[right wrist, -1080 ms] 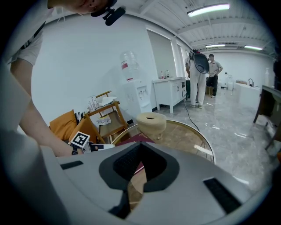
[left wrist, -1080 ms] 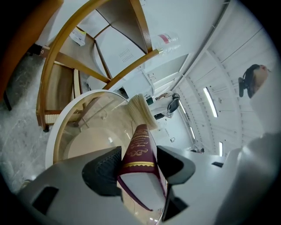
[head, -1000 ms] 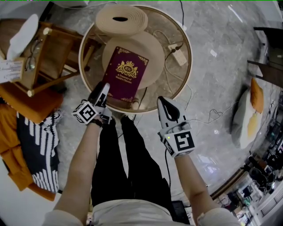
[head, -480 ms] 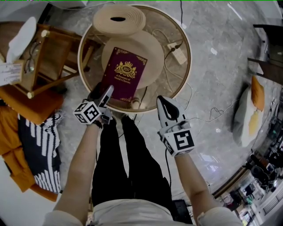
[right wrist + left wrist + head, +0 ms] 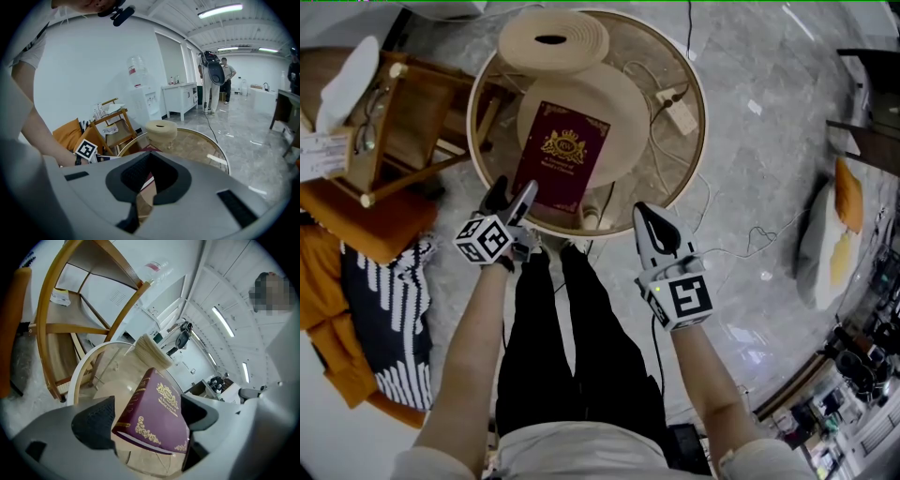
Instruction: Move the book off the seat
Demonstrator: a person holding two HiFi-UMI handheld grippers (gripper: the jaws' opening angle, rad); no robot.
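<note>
A maroon book (image 5: 561, 155) with gold print lies flat over the round beige seat (image 5: 623, 112) at the glass table (image 5: 698, 122). Whether it rests on the seat or on the glass I cannot tell. My left gripper (image 5: 514, 195) is at the book's near left corner. In the left gripper view that corner of the book (image 5: 154, 413) sits between the wide-spread pads (image 5: 93, 420). The jaws have just been opening and do not press on it. My right gripper (image 5: 643, 216) hovers shut and empty at the table's near edge, right of the book; the right gripper (image 5: 140, 197) shows its jaws together.
A second beige ring-shaped stool (image 5: 553, 42) stands at the table's far side. A wooden chair (image 5: 403, 122) with orange cloth (image 5: 356, 225) is at the left. A power strip (image 5: 675, 111) and cables lie under the glass. A cushion (image 5: 825, 244) lies on the floor at the right.
The left gripper's jaws have spread apart and rolled a little, letting go of the book's near corner. The book and the right gripper stay where they were.
</note>
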